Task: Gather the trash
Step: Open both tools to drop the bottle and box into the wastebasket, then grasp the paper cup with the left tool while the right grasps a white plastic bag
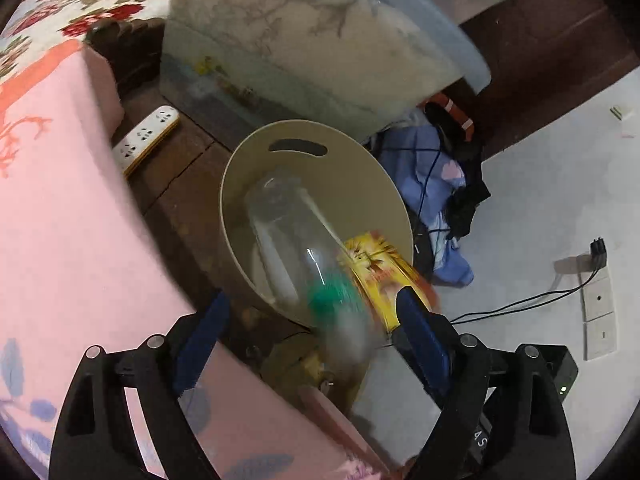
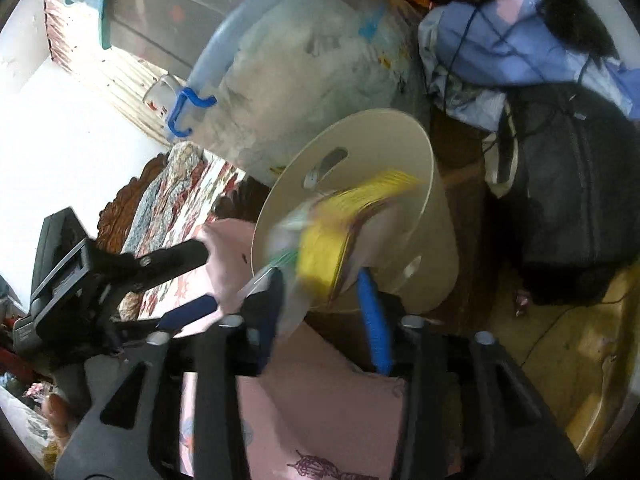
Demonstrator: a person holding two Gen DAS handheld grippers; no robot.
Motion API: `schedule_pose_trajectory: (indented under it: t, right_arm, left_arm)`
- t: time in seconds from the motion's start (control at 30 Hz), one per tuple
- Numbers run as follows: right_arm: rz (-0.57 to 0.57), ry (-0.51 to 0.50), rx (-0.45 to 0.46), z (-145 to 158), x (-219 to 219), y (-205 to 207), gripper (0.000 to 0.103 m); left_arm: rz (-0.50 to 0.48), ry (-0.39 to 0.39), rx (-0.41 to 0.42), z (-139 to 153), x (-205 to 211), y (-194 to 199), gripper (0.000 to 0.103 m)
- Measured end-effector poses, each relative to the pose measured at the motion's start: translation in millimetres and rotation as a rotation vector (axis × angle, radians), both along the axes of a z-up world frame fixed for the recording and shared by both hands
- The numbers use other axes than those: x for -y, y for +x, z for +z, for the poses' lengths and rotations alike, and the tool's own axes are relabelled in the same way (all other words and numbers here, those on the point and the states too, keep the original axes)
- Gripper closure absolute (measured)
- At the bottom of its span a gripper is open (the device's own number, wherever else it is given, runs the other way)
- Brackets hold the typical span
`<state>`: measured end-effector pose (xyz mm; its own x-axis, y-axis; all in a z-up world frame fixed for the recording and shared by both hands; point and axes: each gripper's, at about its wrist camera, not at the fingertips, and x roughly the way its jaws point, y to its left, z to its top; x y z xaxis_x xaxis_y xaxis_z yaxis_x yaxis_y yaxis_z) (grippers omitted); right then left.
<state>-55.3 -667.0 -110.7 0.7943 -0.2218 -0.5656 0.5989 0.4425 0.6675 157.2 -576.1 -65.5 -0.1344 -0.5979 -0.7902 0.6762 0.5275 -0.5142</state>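
Both wrist views look steeply down from close above the cream bin (image 1: 316, 184) (image 2: 360, 184), the 2 sharing it and the pink bedding (image 1: 60, 200) (image 2: 320, 400).

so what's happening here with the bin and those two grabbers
A person is clearing trash with a gripper in each hand. A clear plastic bottle with a green label, blurred, is in front of the open left gripper, partly inside the beige bin. The right gripper, jaws apart, has a yellow wrapper just ahead of it at the bin's mouth, seemingly let go.
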Motion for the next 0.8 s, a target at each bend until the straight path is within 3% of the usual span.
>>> schedule_pose_trajectory:
  t: [0.27, 0.47, 0.6, 0.8]
  right_arm:
    - [0.008, -0.103, 0.067, 29, -48, -18, 0.05]
    - [0.204, -0.108, 0.104, 43, -120, 0, 0.05]
    - [0.355, -0.109, 0.093, 47, -175, 21, 0.05]
    - [0.568, -0.144, 0.055, 52, -261, 56, 0.05]
  left_arm:
    - [0.037, -0.259, 0.006, 73, -125, -33, 0.022]
    - [0.064, -0.404, 0.076, 104, -264, -68, 0.022]
    - [0.124, -0.412, 0.143, 108, -348, -78, 0.022]
    - [0.384, -0.354, 0.164, 91, -471, -55, 0.022]
